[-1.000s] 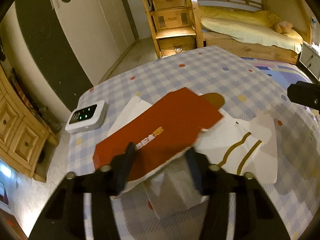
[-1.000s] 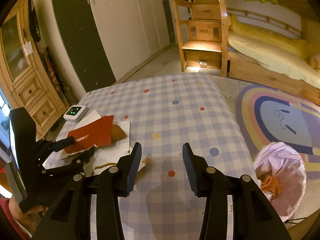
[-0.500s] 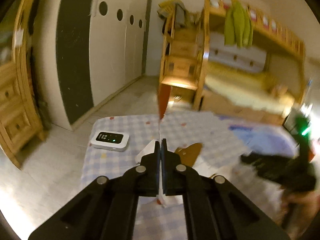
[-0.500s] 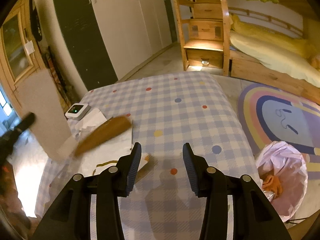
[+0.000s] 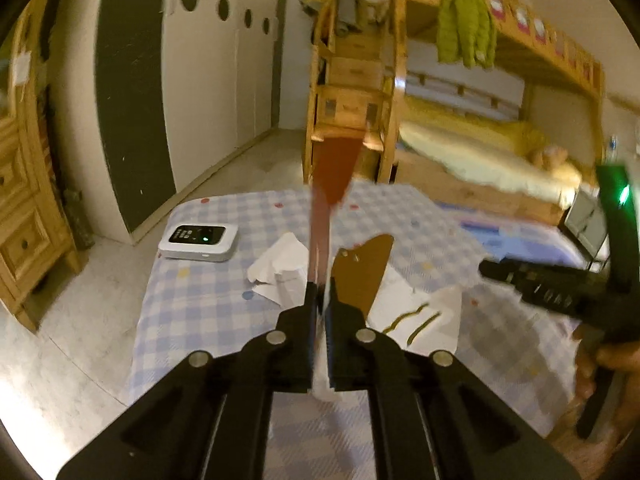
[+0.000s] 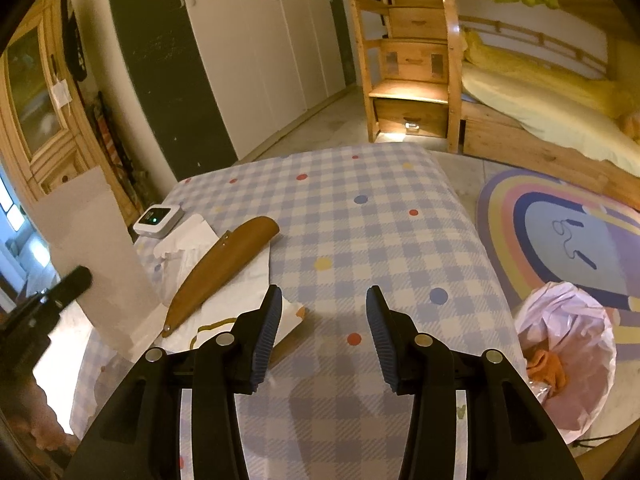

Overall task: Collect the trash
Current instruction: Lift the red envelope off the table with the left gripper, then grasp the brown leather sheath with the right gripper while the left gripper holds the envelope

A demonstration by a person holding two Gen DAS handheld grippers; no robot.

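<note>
Above the table (image 5: 192, 304), left tool (image 5: 319, 300) grips red card (image 5: 334, 168)

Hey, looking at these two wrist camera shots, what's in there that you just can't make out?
- Red card pinched in the left gripper: left wrist view shows it edge-on and blurred; any print is unreadable.
- Pink trash bag: right wrist view, crumpled folds hide most contents; only something orange shows.
- White device screen: too small to read in either view.
- White paper: partly covered by the brown sheath.
</note>
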